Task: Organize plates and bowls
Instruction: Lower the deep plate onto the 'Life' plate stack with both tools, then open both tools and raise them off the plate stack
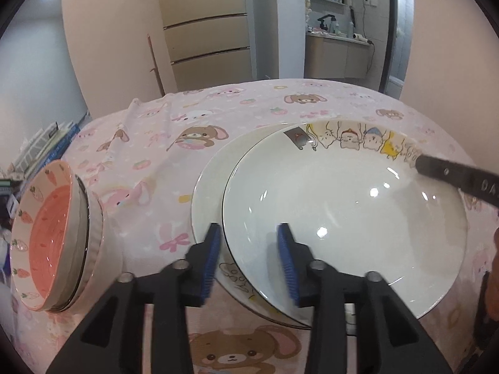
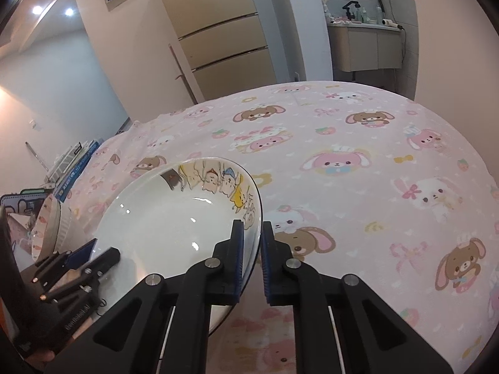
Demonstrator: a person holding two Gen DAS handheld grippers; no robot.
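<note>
A white cartoon-rimmed plate (image 1: 343,212) lies a little offset on top of a second white plate (image 1: 209,180) on the pink tablecloth. My left gripper (image 1: 249,233) is open with its jaws astride the top plate's near-left rim, not closed on it. My right gripper (image 2: 251,233) is shut on the top plate's (image 2: 174,218) right rim; one of its fingers (image 1: 452,177) shows in the left wrist view. Stacked bowls, the top one pink with a carrot rim (image 1: 46,233), stand at the left, also in the right wrist view (image 2: 50,221).
The pink cartoon tablecloth (image 2: 358,171) covers a round table. Books and boxes (image 2: 75,162) lie beyond its left edge. A fridge (image 1: 209,40) and a bathroom counter (image 1: 336,53) stand behind. My left gripper (image 2: 90,258) shows in the right wrist view.
</note>
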